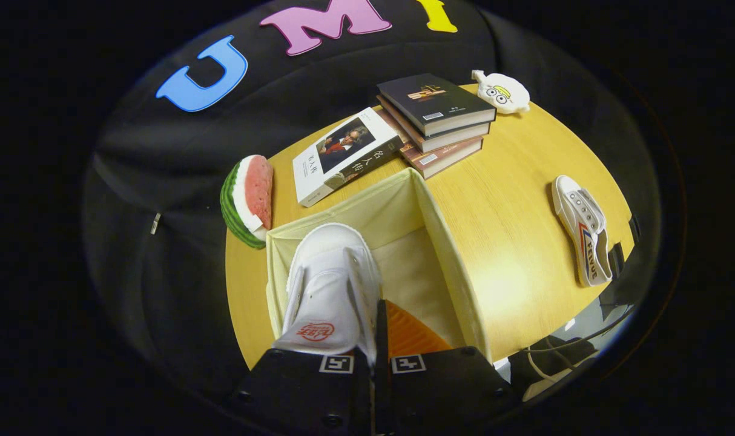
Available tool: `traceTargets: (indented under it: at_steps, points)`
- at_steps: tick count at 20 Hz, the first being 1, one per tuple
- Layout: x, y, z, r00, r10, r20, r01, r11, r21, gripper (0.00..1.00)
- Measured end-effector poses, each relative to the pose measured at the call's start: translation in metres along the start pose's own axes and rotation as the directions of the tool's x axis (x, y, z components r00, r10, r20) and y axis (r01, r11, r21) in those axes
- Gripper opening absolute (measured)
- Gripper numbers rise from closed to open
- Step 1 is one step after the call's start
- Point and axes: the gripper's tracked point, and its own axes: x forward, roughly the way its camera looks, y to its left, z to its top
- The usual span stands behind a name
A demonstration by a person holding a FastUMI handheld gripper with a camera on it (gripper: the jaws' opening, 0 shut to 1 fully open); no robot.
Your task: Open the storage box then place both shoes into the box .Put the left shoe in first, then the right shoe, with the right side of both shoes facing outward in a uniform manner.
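While the claw stands pinched narrow on the heel of a white shoe, that shoe hangs toe-forward over the open storage box, so I judge the first placing is in hand. Next it wants lowering into the box and a release, with its right side turned outward. Beyond the box on the surface, well apart, the second shoe lies waiting. Farther off sit a watermelon slice, stacked books and a plush toy.
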Motion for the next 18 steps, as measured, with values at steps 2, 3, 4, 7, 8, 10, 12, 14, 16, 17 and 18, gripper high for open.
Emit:
traceTargets:
  at_steps: [2,3,4,7,8,10,12,14,16,17,18]
  points:
    - [0.011,0.002,0.003,1.000,-0.018,0.007,0.019,1.000,-0.003,0.08]
    - [0.014,0.003,0.004,1.000,-0.024,0.010,0.024,1.000,-0.002,0.08]
    - [0.017,0.005,0.005,1.000,-0.023,0.021,0.023,1.000,-0.001,0.08]
    - [0.028,0.014,0.002,1.000,-0.011,0.024,0.012,1.000,-0.029,0.08]
    - [0.032,0.016,-0.002,1.000,-0.001,0.022,0.002,0.999,-0.035,0.08]
    - [0.040,0.019,-0.010,0.999,0.030,0.010,-0.030,0.997,-0.074,0.08]
    - [0.045,0.021,-0.016,0.998,0.067,0.005,-0.066,0.990,-0.124,0.08]
    - [0.048,0.029,-0.022,0.990,0.127,-0.054,-0.134,0.978,-0.159,0.15]
    - [0.045,0.023,-0.037,0.983,0.140,-0.117,-0.161,0.967,-0.200,0.41]
    - [0.041,0.019,-0.038,0.982,0.143,-0.124,-0.168,0.961,-0.219,0.53]
    - [0.038,0.022,-0.037,0.978,0.172,-0.119,-0.195,0.957,-0.217,0.61]
